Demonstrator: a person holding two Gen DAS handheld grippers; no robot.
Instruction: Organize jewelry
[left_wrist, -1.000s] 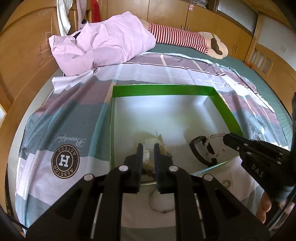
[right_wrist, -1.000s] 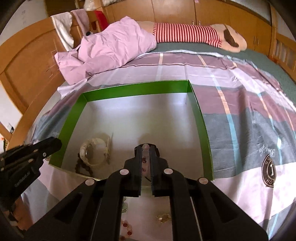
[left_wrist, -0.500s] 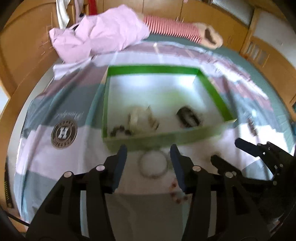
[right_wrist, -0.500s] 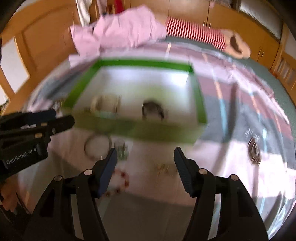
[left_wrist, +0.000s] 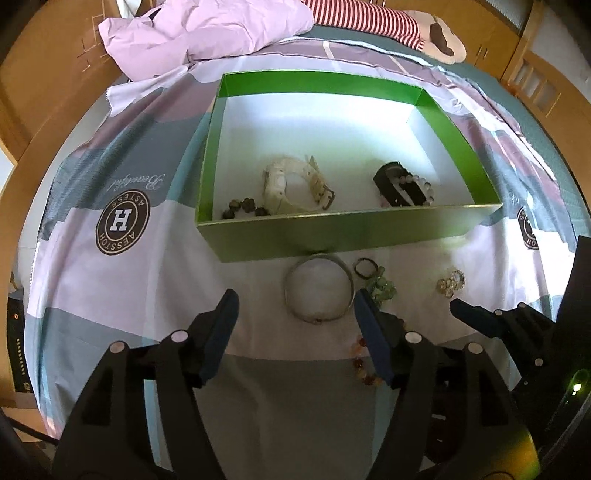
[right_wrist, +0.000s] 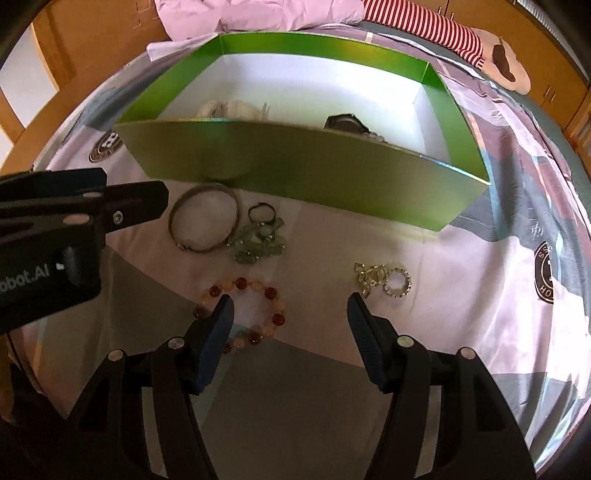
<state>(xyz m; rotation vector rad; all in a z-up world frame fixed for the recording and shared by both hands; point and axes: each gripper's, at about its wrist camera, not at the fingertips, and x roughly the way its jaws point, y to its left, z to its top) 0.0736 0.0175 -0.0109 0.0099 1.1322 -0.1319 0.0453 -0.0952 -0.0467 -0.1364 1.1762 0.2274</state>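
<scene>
Fingers of the left gripper (left_wrist: 293, 308) and right gripper (right_wrist: 290, 312) spread wide, empty, above loose bracelets: a silver bangle (left_wrist: 318, 289) and a red beaded bracelet (right_wrist: 242, 314) near the green box (left_wrist: 347, 230).

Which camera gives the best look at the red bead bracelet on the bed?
The right wrist view: the red bead bracelet lies nearly whole just beyond the open right gripper. In the left wrist view only a few beads show, the rest hidden behind a left gripper finger.

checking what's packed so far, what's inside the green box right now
Inside the green box: a white watch, a dark bead bracelet beside it, and a black band with a pale bead bracelet on it. The near wall hides the floor strip just behind it.
</scene>
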